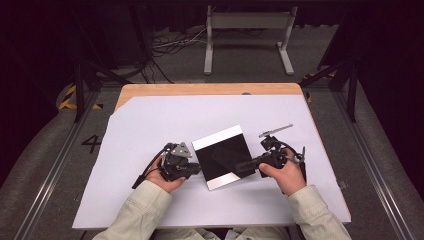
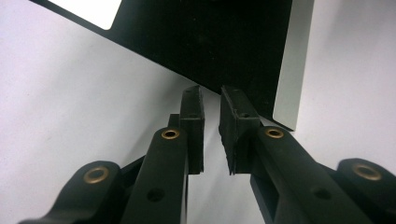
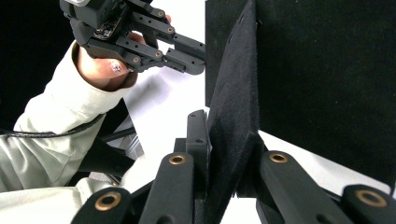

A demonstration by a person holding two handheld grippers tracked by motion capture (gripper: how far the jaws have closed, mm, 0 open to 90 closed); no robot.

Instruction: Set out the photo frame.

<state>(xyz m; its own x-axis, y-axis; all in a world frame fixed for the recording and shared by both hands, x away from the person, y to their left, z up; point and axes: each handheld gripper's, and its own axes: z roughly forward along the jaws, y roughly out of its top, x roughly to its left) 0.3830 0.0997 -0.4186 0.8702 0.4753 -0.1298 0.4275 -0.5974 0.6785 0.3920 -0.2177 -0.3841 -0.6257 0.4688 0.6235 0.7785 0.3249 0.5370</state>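
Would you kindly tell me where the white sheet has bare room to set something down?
The white sheet is bare beyond the black panel to its far edge, and along its left side. It is crowded mid-table, where the left gripper and right gripper flank the panel.

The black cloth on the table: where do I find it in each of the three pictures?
High view: the black cloth lies at the table's middle, between both hands, on a white-edged square.
Left gripper view: it fills the upper middle, just beyond the fingers.
Right gripper view: it covers the right half; one raised fold stands between the fingers.
Shared landmark: the white table cover, also behind the cloth in the left gripper view and the right gripper view.
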